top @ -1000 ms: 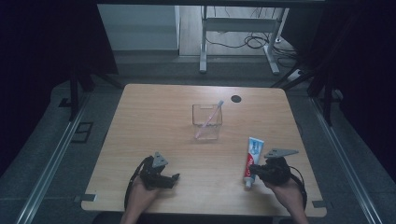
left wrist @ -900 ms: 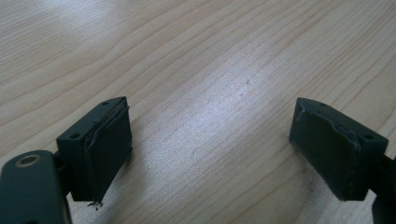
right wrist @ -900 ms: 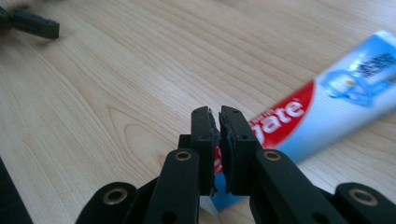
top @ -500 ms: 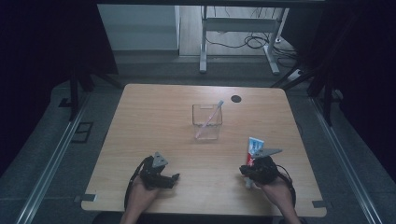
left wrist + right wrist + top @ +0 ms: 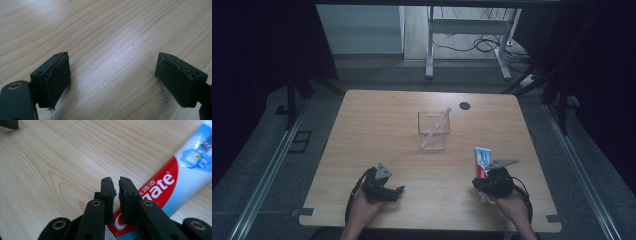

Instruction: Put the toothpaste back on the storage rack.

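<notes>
A red, white and blue toothpaste tube (image 5: 482, 159) lies flat on the wooden table (image 5: 377, 130) at the front right. My right gripper (image 5: 476, 184) hovers over the tube's near end and points left. In the right gripper view its jaws (image 5: 116, 186) are shut with nothing between them, and the tube (image 5: 180, 177) runs under and to the right of them. My left gripper (image 5: 394, 193) rests at the front left. Its jaws (image 5: 112, 77) stand wide open over bare wood.
A clear square cup (image 5: 432, 135) stands at mid-table with a thin pale stick (image 5: 439, 122), perhaps a toothbrush, leaning in it. A small black round spot (image 5: 465, 105) marks the tabletop behind it. Dark floor and metal frames surround the table.
My right gripper has shifted a little to the left and turned over the tube's near end. The left gripper, the cup and the tube have stayed put.
</notes>
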A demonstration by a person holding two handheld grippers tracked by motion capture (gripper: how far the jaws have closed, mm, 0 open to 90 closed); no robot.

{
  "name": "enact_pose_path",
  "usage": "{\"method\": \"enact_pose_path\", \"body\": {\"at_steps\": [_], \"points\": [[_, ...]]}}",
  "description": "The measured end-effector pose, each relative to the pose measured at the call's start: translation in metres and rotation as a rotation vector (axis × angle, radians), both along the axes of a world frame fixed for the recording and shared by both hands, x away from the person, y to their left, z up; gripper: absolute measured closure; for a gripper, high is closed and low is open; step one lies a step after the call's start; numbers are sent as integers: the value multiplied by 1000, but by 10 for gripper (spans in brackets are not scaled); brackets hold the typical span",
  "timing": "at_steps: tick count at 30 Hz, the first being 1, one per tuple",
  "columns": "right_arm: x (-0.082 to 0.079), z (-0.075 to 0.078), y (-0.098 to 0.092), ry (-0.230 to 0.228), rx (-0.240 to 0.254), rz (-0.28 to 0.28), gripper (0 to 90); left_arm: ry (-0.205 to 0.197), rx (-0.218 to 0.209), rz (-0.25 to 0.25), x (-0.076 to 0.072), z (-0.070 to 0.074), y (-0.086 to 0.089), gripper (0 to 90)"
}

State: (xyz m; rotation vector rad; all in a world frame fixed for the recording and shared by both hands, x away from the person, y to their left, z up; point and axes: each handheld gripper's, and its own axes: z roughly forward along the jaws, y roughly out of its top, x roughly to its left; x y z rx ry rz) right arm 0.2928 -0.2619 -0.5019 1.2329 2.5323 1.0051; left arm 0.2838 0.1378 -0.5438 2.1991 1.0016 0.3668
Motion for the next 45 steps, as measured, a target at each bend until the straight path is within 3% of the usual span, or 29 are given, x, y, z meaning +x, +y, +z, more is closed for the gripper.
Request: {"method": "enact_pose_path", "body": {"at_steps": [31, 38, 45], "points": [[-8, 2, -46, 20, -61, -70, 756, 0, 0, 0, 0, 0, 0, 131], [-10, 10, -41, 9, -66, -51, 705, -1, 1, 1, 0, 0, 0, 130], [-6, 22, -43, 8, -89, -45, 600, 0, 0, -1, 0, 0, 0, 130]]}}
